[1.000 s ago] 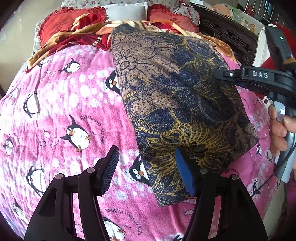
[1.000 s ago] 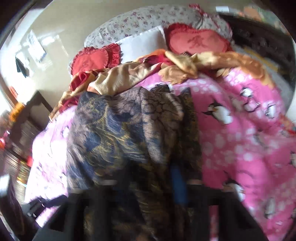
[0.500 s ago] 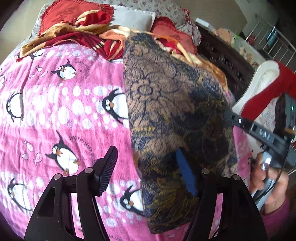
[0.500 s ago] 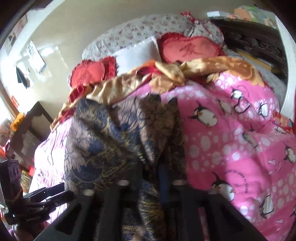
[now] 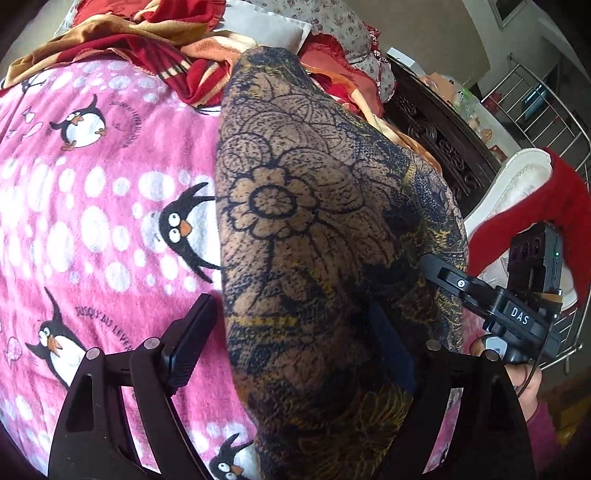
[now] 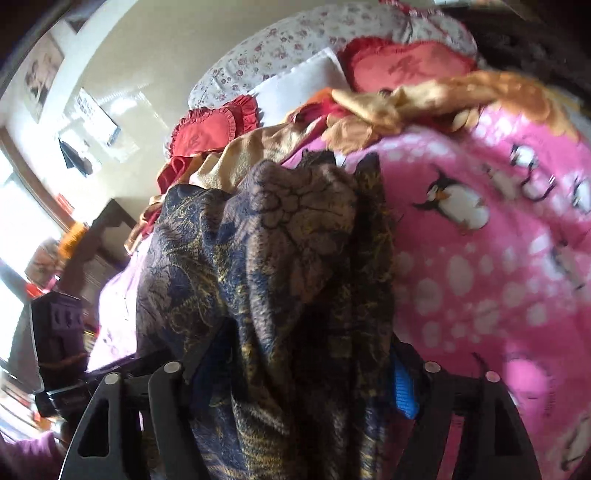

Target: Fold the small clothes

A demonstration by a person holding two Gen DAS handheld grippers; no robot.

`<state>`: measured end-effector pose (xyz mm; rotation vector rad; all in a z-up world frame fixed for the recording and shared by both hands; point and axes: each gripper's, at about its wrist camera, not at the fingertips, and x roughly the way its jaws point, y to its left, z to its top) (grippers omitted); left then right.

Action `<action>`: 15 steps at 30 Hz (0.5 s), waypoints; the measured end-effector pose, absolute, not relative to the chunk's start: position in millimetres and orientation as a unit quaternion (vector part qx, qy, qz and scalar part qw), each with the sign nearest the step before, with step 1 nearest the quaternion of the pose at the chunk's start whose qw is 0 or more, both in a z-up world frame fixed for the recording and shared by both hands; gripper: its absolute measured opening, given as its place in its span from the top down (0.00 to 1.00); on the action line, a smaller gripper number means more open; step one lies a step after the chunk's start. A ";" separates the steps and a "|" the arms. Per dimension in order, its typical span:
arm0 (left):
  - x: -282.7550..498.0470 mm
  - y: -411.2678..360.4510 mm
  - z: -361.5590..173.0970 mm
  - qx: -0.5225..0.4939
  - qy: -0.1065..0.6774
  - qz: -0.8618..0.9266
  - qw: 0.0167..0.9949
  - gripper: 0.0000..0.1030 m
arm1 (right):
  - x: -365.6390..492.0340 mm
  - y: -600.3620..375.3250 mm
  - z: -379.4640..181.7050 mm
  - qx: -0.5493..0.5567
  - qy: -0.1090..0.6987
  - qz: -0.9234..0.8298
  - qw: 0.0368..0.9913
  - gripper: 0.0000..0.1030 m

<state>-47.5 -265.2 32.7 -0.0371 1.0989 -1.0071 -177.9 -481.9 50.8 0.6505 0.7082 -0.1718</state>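
A dark blue and brown flower-print garment [image 5: 317, 236] lies folded in a long strip on the pink penguin blanket [image 5: 92, 206]. My left gripper [image 5: 291, 343] straddles its near end with jaws opening. The left finger stands clear of the cloth edge, and the blue pad [image 5: 391, 354] rests on top of the fabric. In the right wrist view the same garment [image 6: 280, 258] bunches up between the fingers of my right gripper [image 6: 306, 373], whose jaws are also opening, its blue pad [image 6: 404, 393] showing beside the cloth. The right gripper's black finger [image 5: 447, 275] reaches the garment's right edge.
A heap of red and orange blankets [image 5: 155, 48], a white pillow [image 5: 266, 26] and red heart cushions [image 6: 402, 70] fill the head of the bed. Dark carved wood furniture [image 5: 439, 140] and a metal rack [image 5: 546, 96] stand to the right. A person's hand [image 5: 528, 384] holds the right gripper.
The left gripper has slid along the garment and rolled, and its jaws stand wider. The right gripper's jaws, nearly shut on a fold before, have spread apart and sunk toward the cloth.
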 end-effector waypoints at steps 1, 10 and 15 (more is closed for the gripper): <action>-48.5 -268.3 32.6 -0.015 0.501 -0.462 0.732 0.18 | -178.4 -481.8 50.7 0.312 0.338 -0.084 0.884 0.40; -64.3 -267.2 79.3 0.023 0.492 -0.507 0.708 0.74 | -196.4 -452.2 96.6 0.322 0.318 -0.040 0.891 0.74; -73.2 -209.1 112.6 0.027 0.499 -0.512 0.699 0.74 | -212.6 -408.9 127.4 0.334 0.313 0.003 0.889 0.74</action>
